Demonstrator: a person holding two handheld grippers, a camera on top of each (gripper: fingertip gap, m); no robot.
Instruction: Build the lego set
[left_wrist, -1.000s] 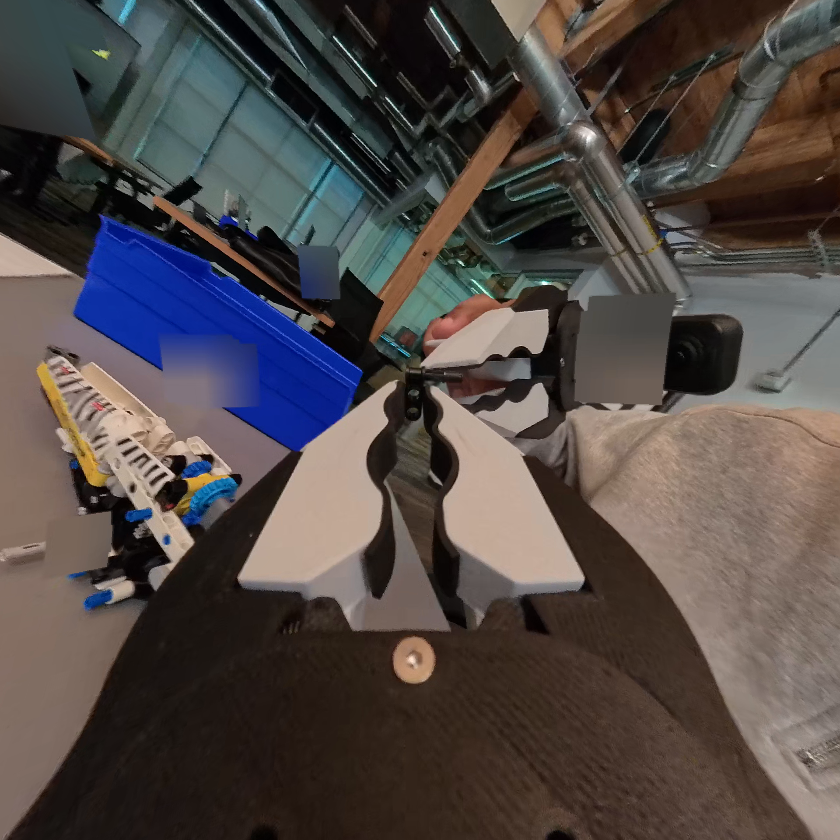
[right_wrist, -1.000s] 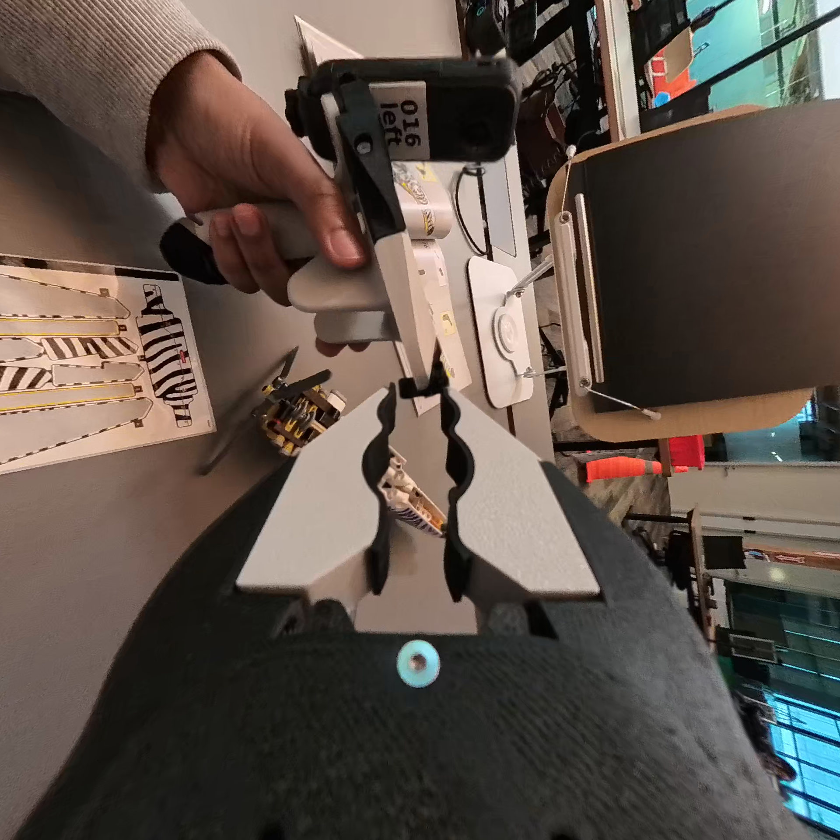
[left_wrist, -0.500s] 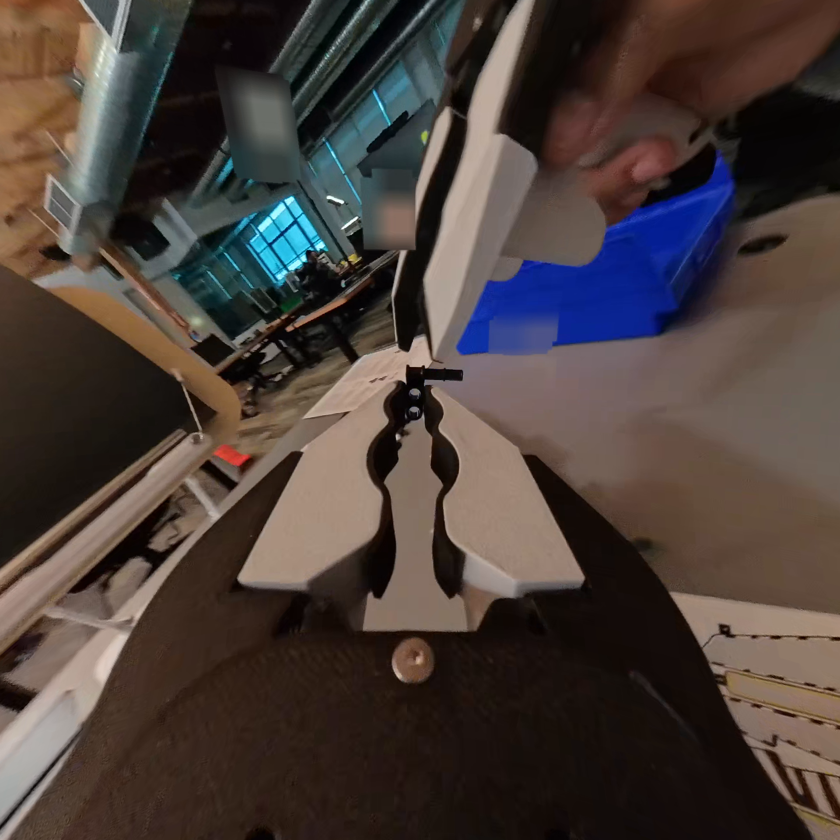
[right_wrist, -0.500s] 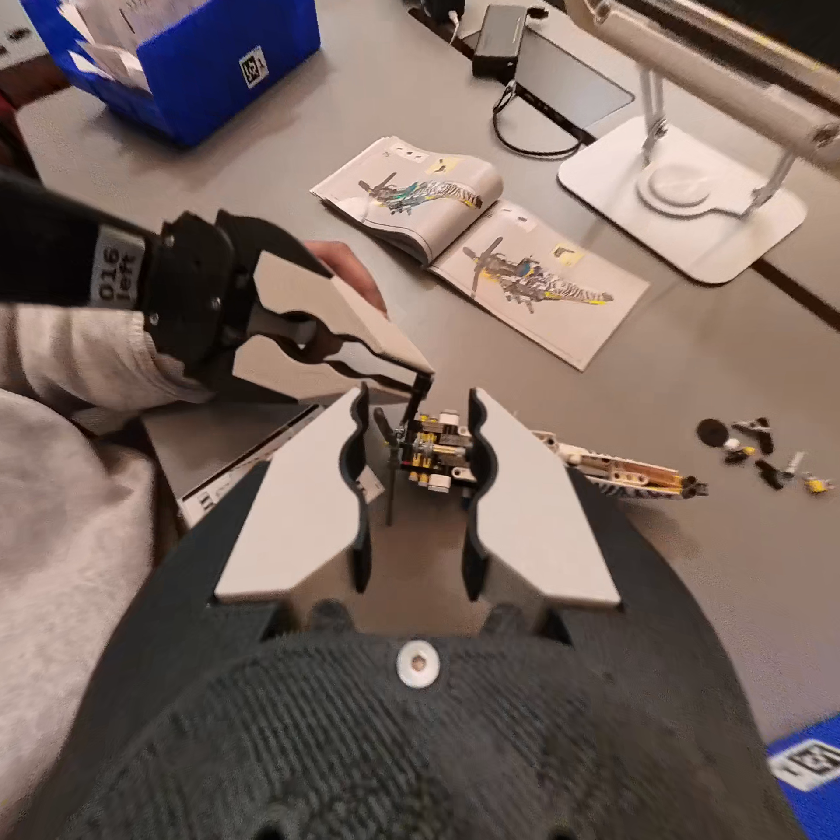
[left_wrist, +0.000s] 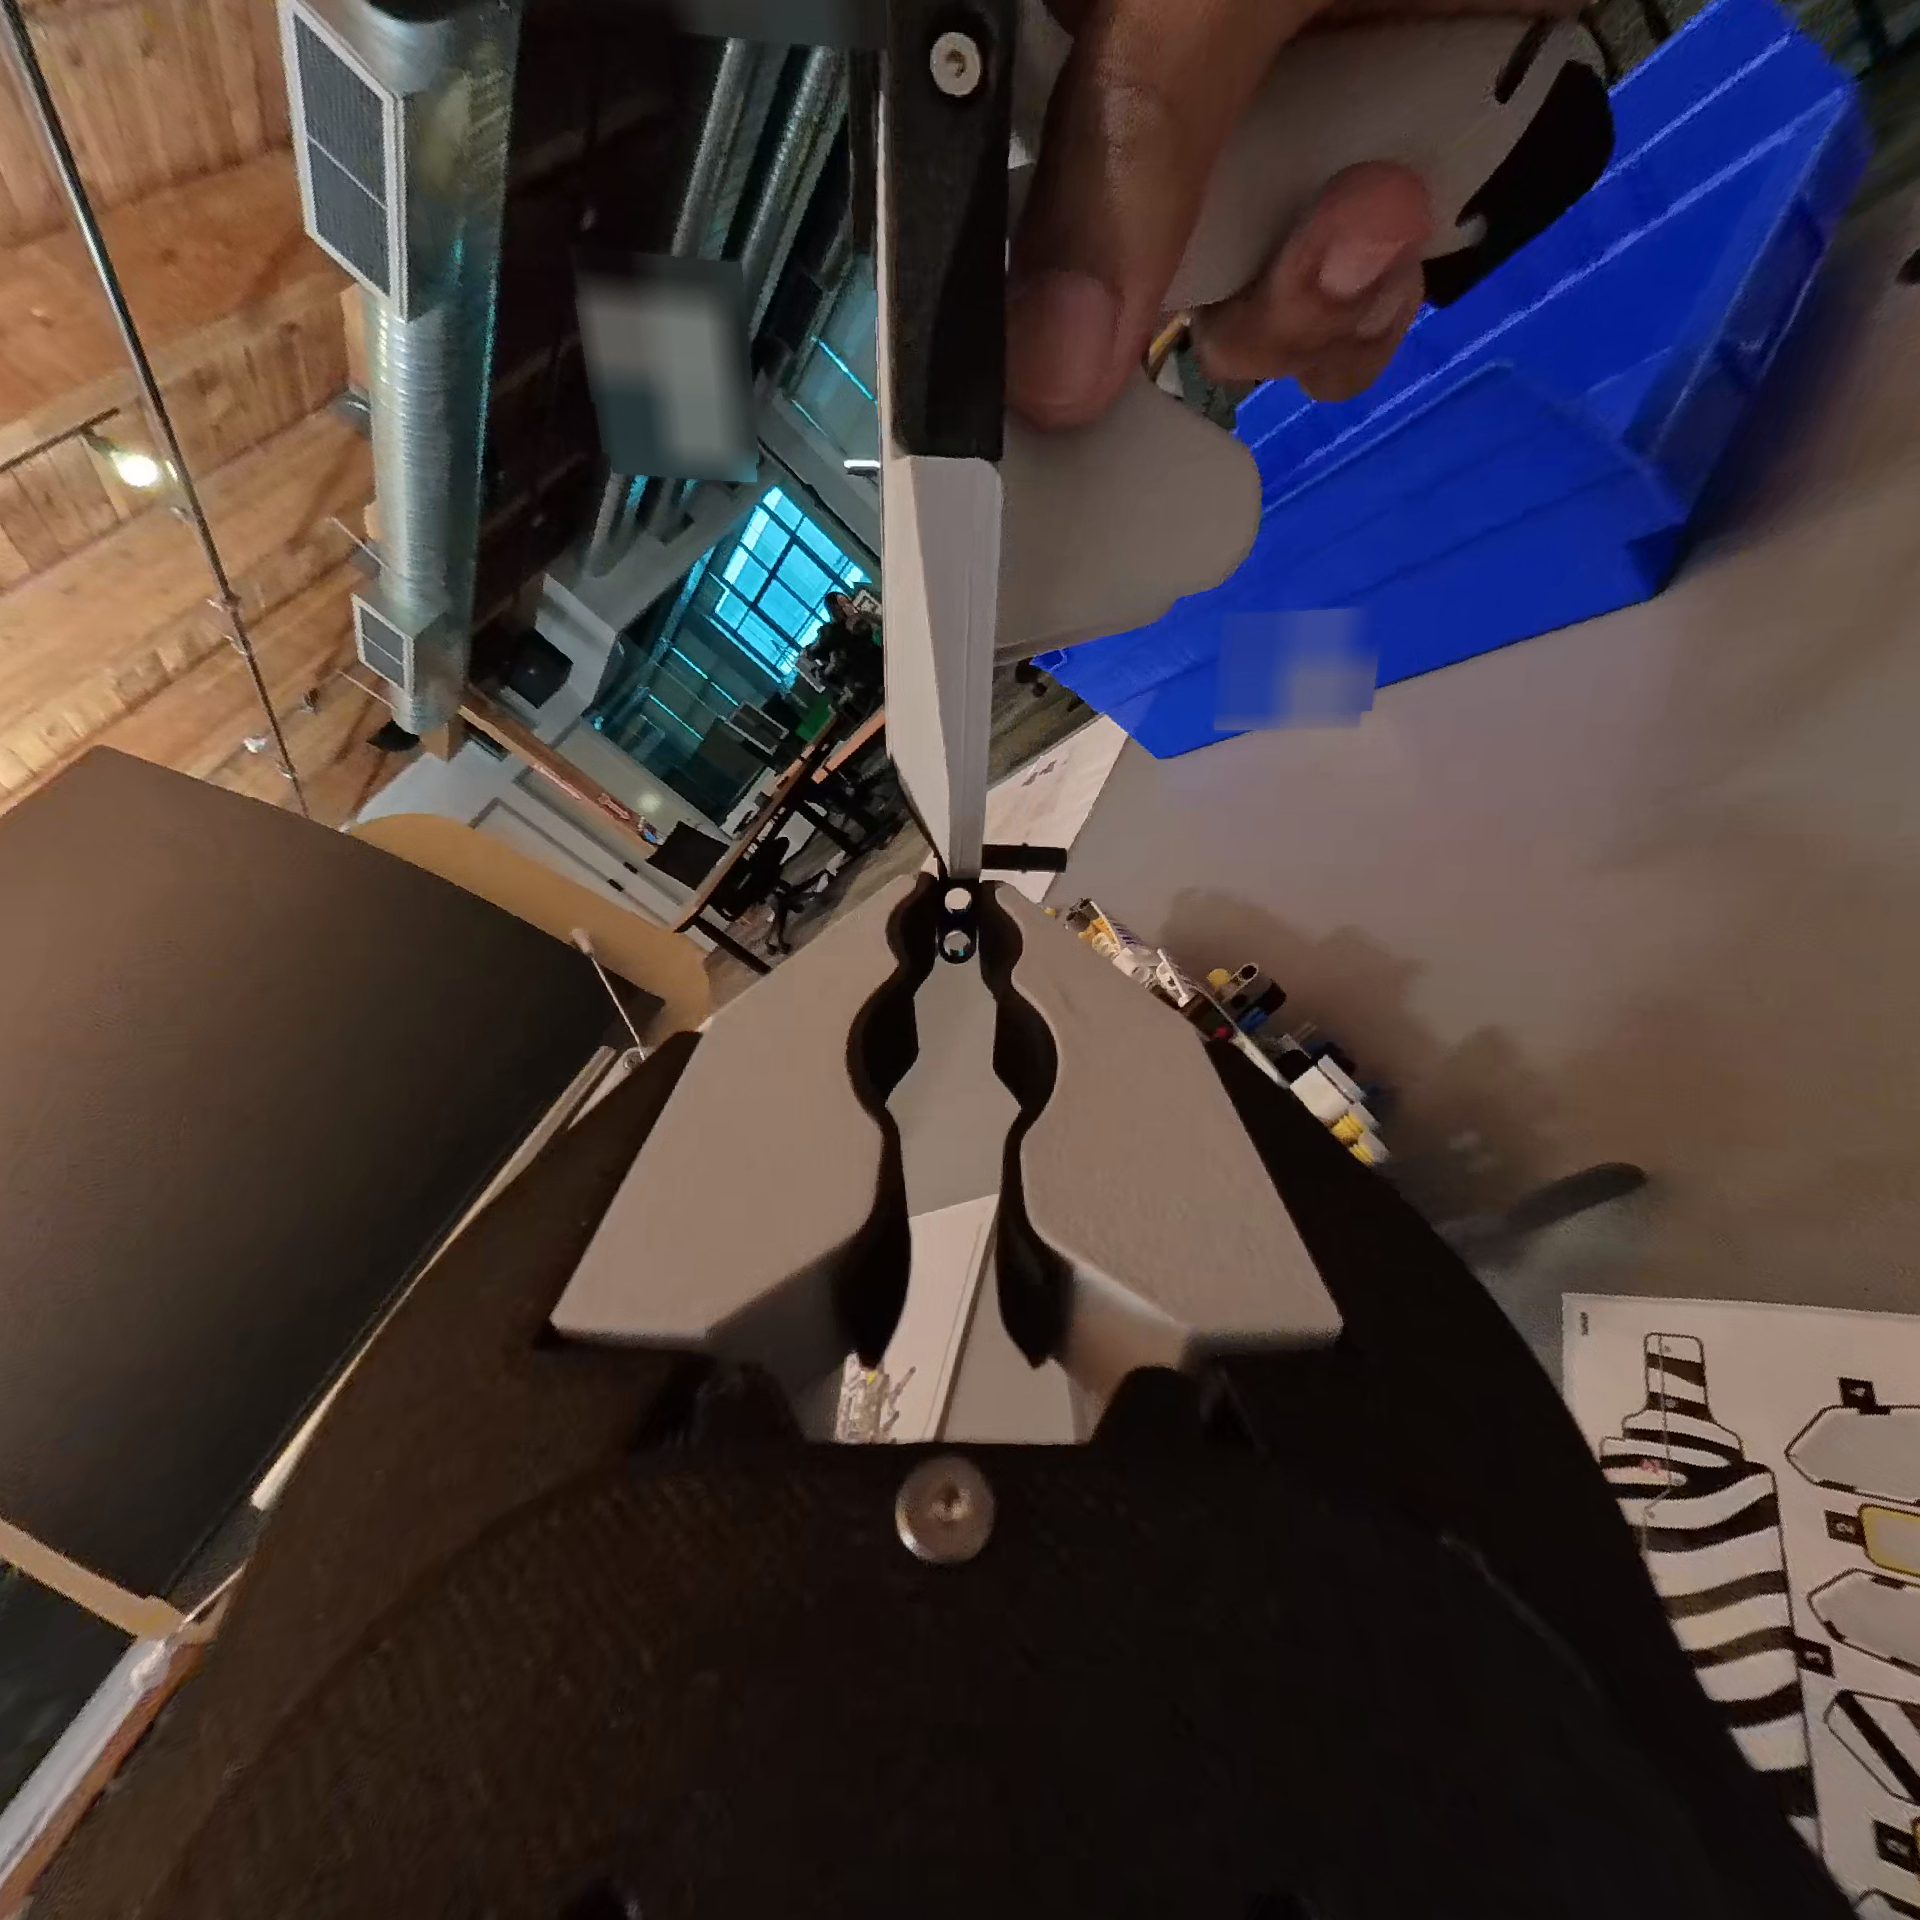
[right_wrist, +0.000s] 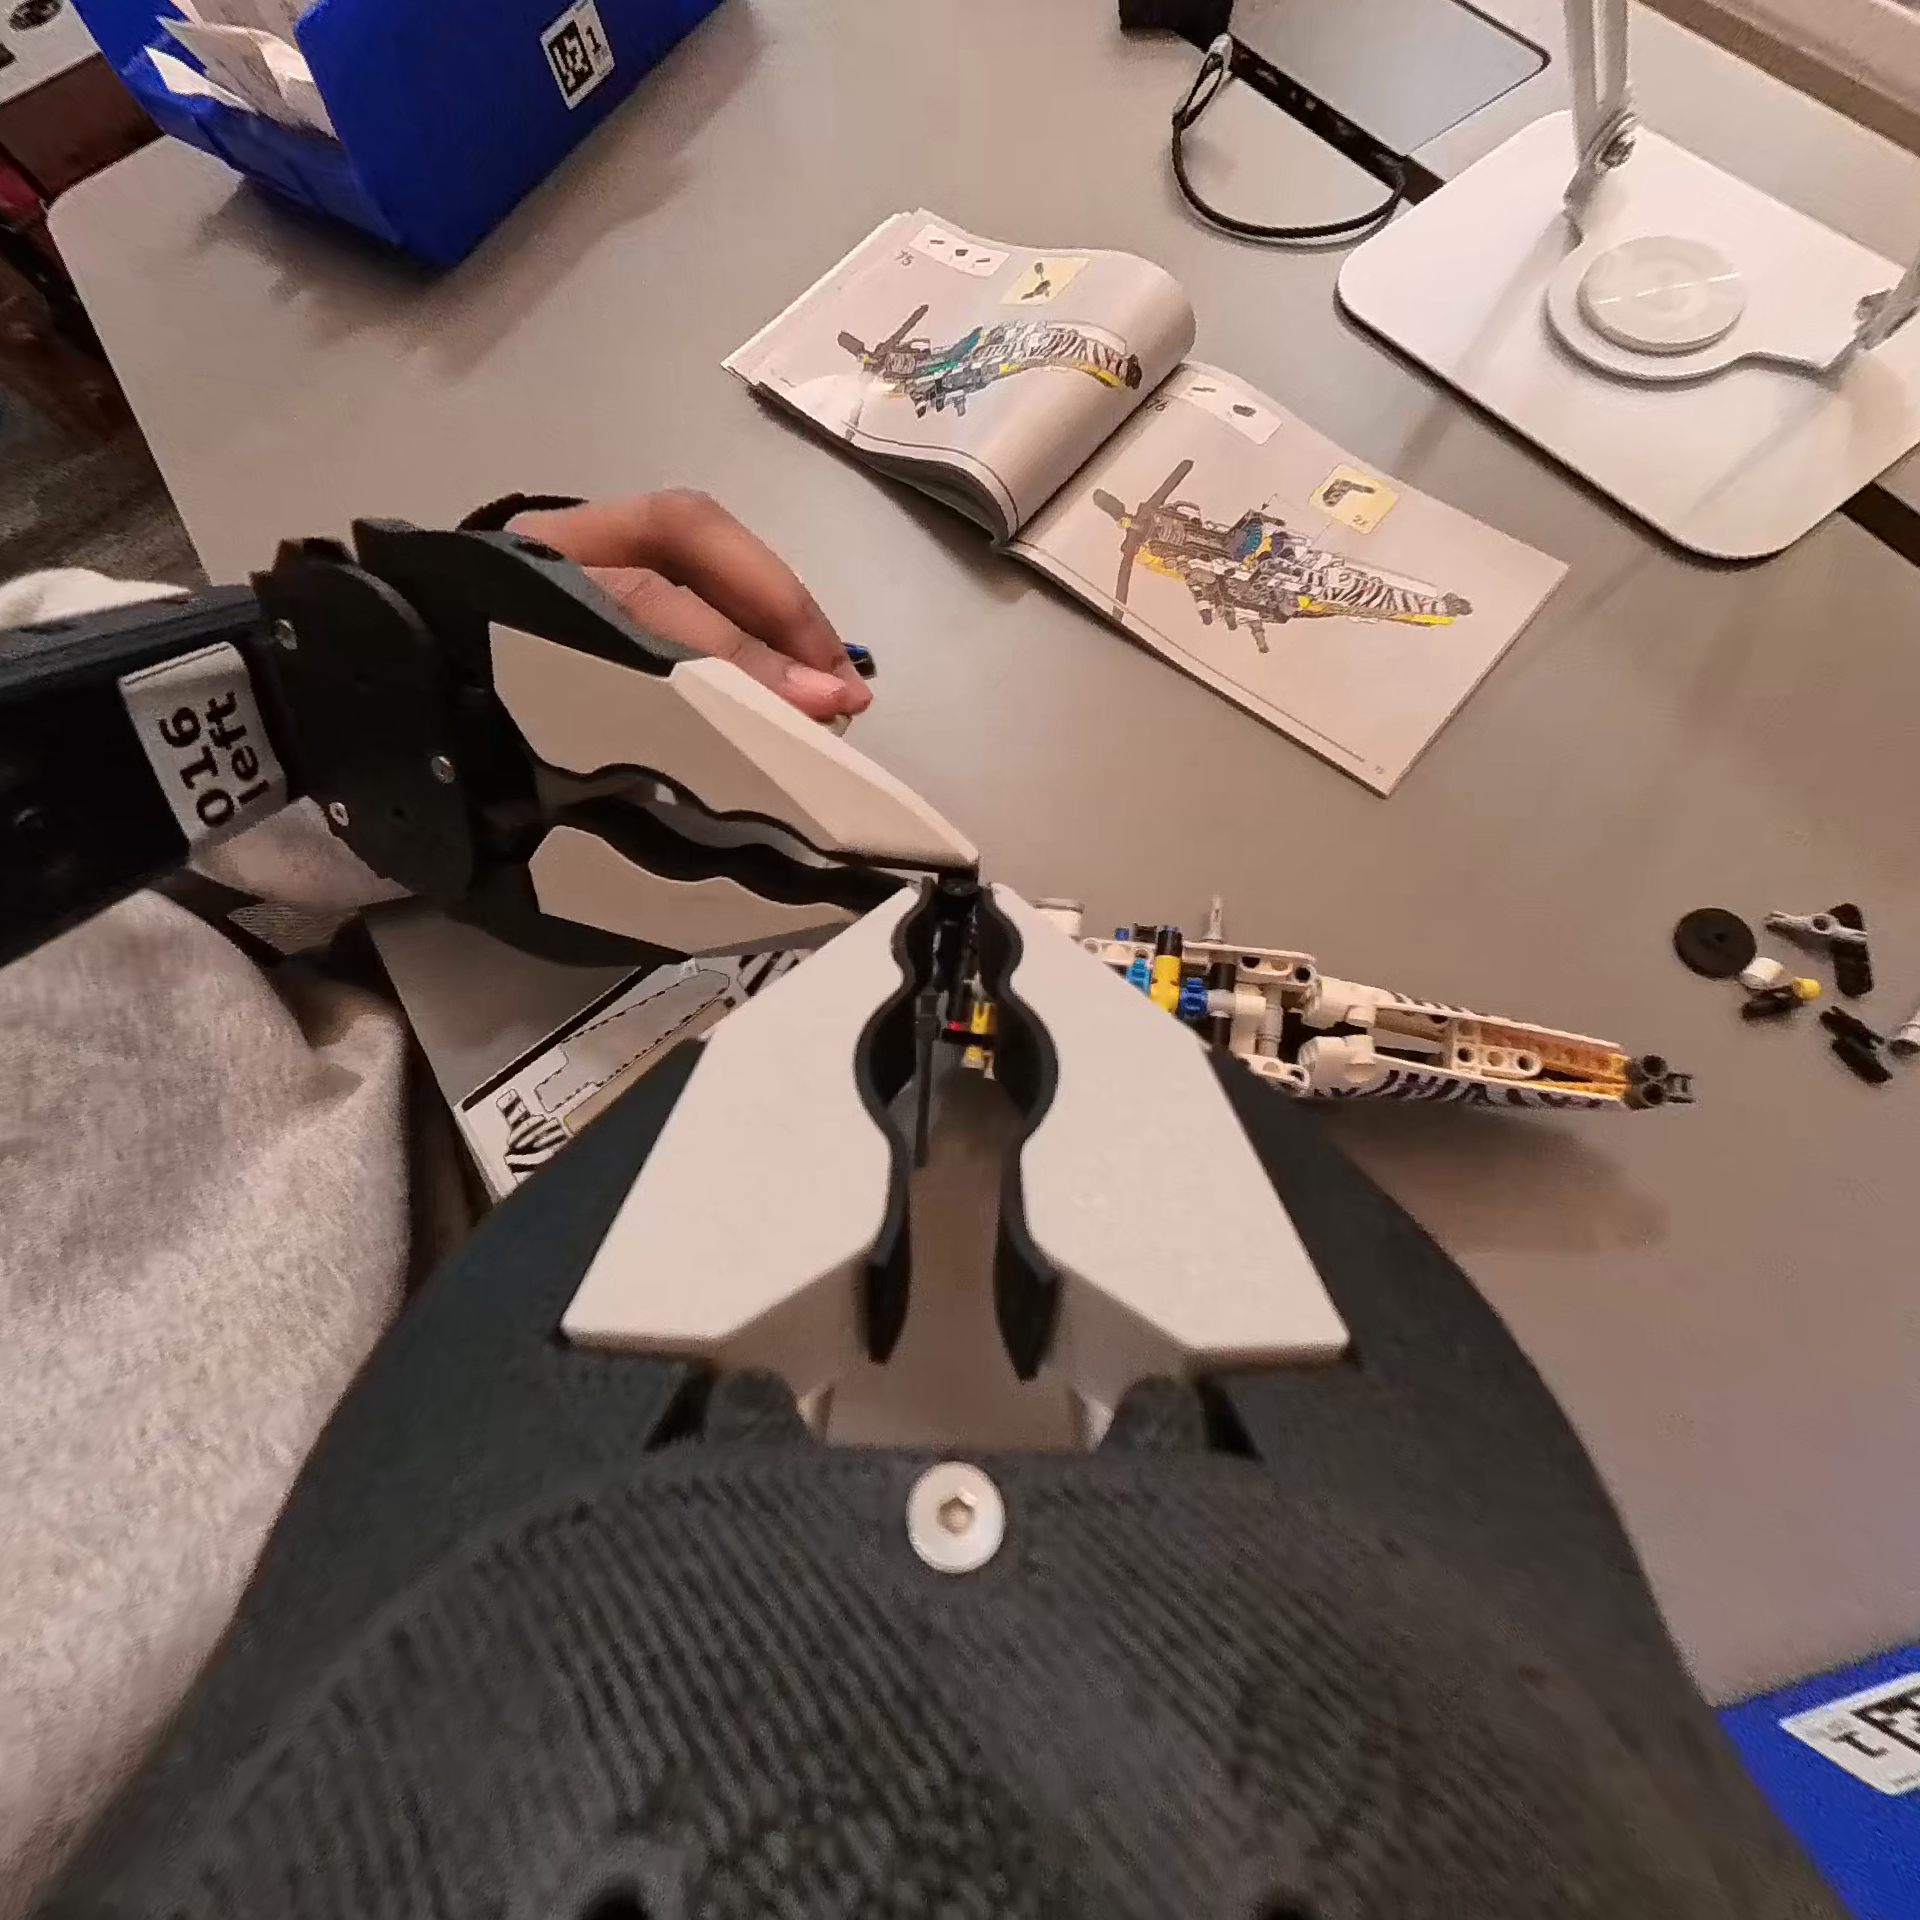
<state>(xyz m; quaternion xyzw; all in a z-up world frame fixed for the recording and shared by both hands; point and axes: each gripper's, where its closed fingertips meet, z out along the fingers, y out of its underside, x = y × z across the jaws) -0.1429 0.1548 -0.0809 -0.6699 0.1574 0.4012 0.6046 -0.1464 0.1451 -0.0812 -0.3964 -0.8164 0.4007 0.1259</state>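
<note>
A small black Lego piece with two holes sits between my left gripper's fingertips, which are shut on it. A short black pin sticks out sideways from its top. My right gripper comes in from above in the left wrist view and its tips are closed on the top of the same piece. The left gripper reaches in from the left, held by a hand. The zebra-striped Lego model lies on the grey table just behind the tips; it also shows in the left wrist view.
An open instruction booklet lies beyond the model. Loose small pieces lie at the right. A sticker sheet lies under the left gripper. A blue bin stands at the far left. A white stand base and a cable are at the back right. Both grippers' tips are close together, under 4 cm apart.
My right gripper was open half a second ago and has closed on the black piece held by the left gripper. Both grippers swung round from a tilted pose to over the table.
</note>
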